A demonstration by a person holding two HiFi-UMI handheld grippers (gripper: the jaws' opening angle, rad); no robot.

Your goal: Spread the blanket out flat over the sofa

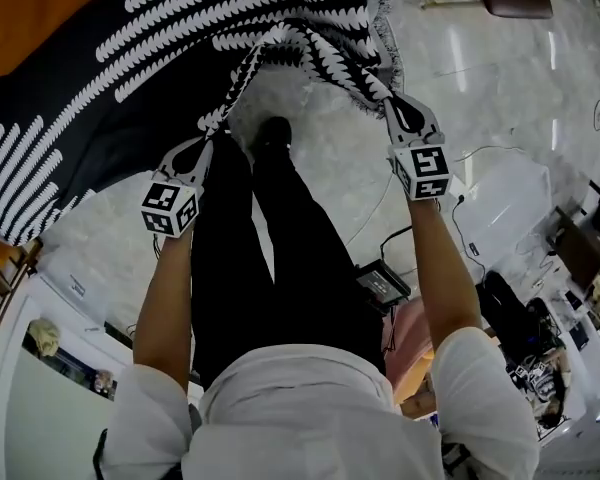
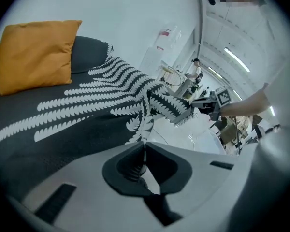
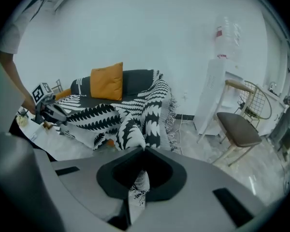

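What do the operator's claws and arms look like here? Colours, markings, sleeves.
The two match. The left claw and right claw have light grey housings, a dark liner round the jaw mouth and dark rectangular slots. Each carries a cube of black-and-white square markers: left cube, right cube. No cables show on either. The person wears a white short-sleeved shirt; the forearms are bare.

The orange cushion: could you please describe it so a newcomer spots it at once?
Find the dark sofa against the white wall, draped with a black-and-white leaf-patterned blanket. The cushion stands against its backrest: plain orange, unpatterned, unlike the fabric around it.
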